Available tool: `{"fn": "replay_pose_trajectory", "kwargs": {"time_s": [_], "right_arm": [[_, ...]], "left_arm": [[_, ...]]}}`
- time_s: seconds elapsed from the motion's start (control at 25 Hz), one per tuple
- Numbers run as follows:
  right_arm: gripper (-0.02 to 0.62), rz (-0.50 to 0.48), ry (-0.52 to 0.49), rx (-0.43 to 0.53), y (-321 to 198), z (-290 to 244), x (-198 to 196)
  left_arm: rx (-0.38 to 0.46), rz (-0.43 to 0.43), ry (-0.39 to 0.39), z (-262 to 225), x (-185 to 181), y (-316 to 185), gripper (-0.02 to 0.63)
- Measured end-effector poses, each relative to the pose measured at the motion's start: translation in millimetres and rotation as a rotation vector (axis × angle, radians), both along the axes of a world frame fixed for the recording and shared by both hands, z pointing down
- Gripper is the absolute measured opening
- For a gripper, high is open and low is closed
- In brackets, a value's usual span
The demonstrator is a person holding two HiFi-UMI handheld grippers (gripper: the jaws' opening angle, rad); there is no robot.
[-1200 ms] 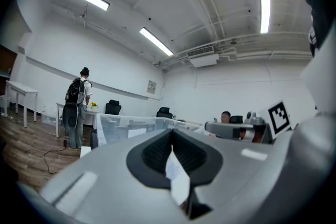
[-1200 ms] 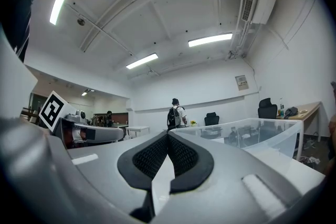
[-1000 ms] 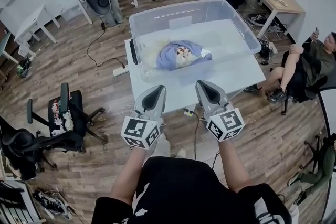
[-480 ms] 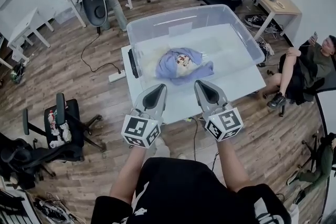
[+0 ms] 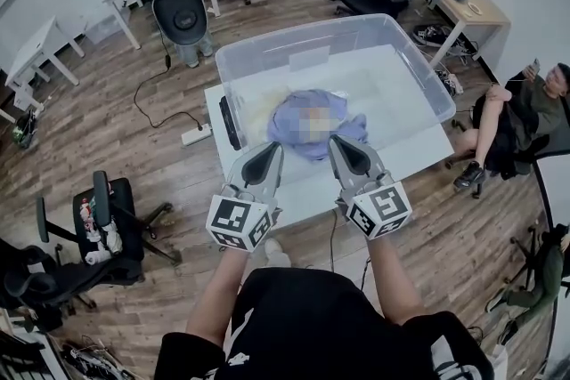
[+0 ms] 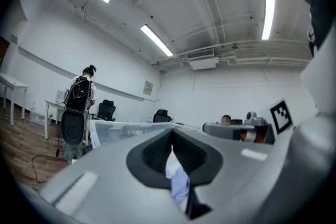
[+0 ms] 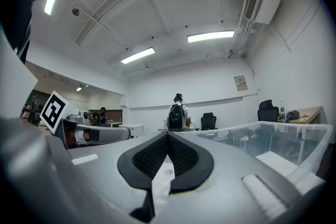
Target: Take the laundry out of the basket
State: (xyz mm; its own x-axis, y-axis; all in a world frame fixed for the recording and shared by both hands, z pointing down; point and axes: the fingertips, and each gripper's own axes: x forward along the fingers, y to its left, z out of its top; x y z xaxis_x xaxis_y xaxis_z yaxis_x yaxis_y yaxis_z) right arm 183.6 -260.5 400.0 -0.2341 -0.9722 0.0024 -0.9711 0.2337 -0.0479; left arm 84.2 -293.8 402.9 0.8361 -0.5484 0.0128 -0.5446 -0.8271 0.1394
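Both pressed together and empty: left gripper [image 5: 265,157] and right gripper [image 5: 347,149], held level, side by side. Dead ahead at 12 o'clock, between the two: purple laundry [image 5: 349,127], heaped inside the clear basket [image 5: 267,40] on the white table [image 5: 298,187], long axis from 9 to 3 o'clock. Probably nearer the right. Middle of the heap blurred over. Hard to tell whether short of the basket's near wall or over it.

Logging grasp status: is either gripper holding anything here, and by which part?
Nothing held: left gripper and right gripper are both shut and empty; laundry lies in the bin.
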Motion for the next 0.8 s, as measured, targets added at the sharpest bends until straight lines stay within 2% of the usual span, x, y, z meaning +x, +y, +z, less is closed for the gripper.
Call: {"fn": "replay_pose_trajectory", "kwargs": {"time_s": [0.8], "right_arm": [[-0.002,0.041,0.043,0.0,-57,-9,-30]], "left_arm": [[0.021,0.06,0.032,-14,-24,-55,0.009]]}}
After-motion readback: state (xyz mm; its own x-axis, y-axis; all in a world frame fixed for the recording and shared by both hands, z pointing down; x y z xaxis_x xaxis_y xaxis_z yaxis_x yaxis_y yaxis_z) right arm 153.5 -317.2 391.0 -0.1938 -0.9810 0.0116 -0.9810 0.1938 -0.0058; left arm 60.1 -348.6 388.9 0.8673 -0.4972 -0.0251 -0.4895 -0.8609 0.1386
